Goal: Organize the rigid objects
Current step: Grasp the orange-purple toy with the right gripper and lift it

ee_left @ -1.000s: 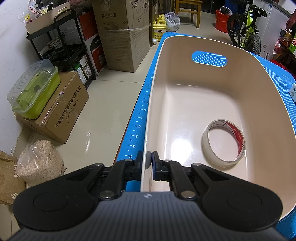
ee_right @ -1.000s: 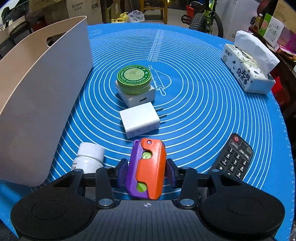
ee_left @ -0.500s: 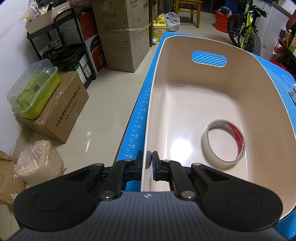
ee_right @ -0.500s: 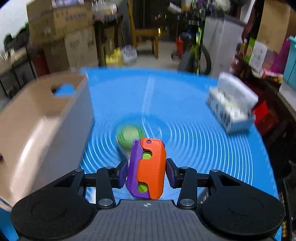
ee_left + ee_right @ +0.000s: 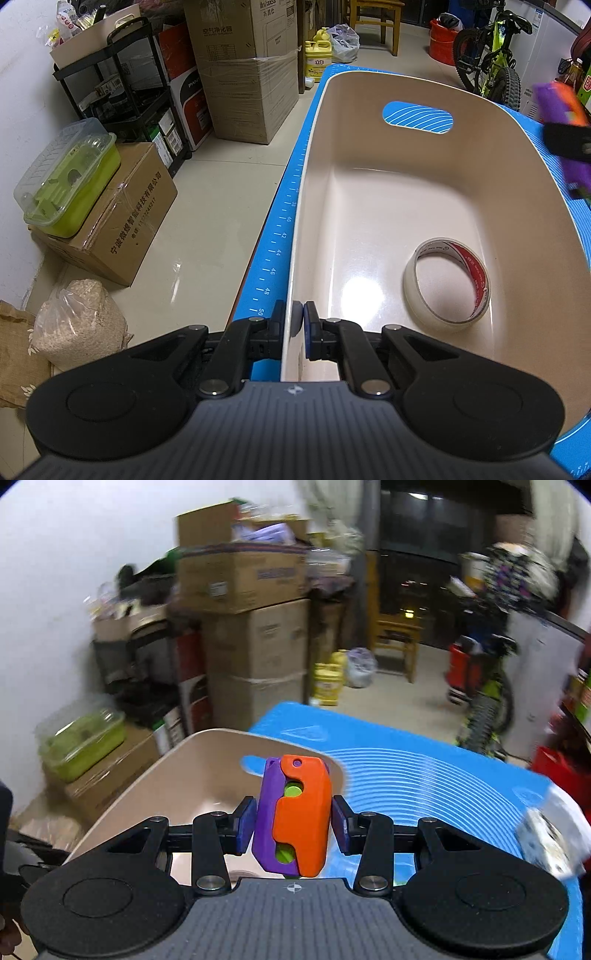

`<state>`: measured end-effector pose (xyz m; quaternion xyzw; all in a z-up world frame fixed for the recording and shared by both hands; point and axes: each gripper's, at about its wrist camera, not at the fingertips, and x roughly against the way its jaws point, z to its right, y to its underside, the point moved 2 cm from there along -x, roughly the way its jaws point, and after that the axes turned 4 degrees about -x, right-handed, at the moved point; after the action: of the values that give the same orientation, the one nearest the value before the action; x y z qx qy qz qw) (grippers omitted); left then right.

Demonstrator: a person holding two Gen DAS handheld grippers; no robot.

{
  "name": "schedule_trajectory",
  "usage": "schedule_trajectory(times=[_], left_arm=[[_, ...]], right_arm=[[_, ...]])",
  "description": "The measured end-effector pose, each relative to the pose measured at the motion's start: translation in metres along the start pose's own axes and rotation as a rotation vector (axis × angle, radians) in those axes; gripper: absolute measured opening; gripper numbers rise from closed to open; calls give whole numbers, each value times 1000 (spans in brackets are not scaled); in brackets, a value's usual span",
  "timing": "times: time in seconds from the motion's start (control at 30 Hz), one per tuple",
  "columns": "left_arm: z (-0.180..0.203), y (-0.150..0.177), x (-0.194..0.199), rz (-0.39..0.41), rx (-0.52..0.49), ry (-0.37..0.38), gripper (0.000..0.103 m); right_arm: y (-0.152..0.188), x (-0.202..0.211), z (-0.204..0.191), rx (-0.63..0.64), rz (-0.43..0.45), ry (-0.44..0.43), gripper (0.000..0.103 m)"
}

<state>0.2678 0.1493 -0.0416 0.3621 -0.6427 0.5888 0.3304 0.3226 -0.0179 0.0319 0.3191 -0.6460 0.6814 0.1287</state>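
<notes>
- The left gripper (image 5: 297,325) was closed on the near left wall of the bin (image 5: 369,199), one pad outside and one inside. I judge this grip was to keep the bin from sliding on the mat (image 5: 273,236) while things were dropped in.
- The bin stood along the left edge of the mat, its handle hole (image 5: 417,116) in the far wall.
- Inside, a tape roll (image 5: 448,284) lay on the floor of the bin, near the right wall and toward the near end. The rest of the floor was bare.
- The right gripper (image 5: 293,823) held the toy (image 5: 295,816), a purple and orange block with green parts, upright between its jaws. The jaws were narrow and pressed the two long sides, which looked like a firm hold for carrying.
- The toy was in the air, at the right rim of the bin; in the left view it showed at the right border, blurred (image 5: 561,107).
- The right view was blurred, so I cannot tell exactly whether the toy was already above the opening or beside it.
- In my judgement the step was to bring the toy over the bin and release it; the free floor left of the tape roll seemed a good place.
- A tissue pack (image 5: 550,838) lay toward the right edge of the mat, well apart from the bin.
</notes>
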Motion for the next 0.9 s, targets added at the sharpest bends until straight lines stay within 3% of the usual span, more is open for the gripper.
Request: schedule_trajectory(times=[0.23, 0.9], left_arm=[[0, 0, 0, 0, 0, 3, 11], [0, 0, 0, 0, 2, 5, 12]], right_arm=[[8, -32, -33, 58, -105, -36, 49], [48, -110, -52, 169, -481, -36, 49]])
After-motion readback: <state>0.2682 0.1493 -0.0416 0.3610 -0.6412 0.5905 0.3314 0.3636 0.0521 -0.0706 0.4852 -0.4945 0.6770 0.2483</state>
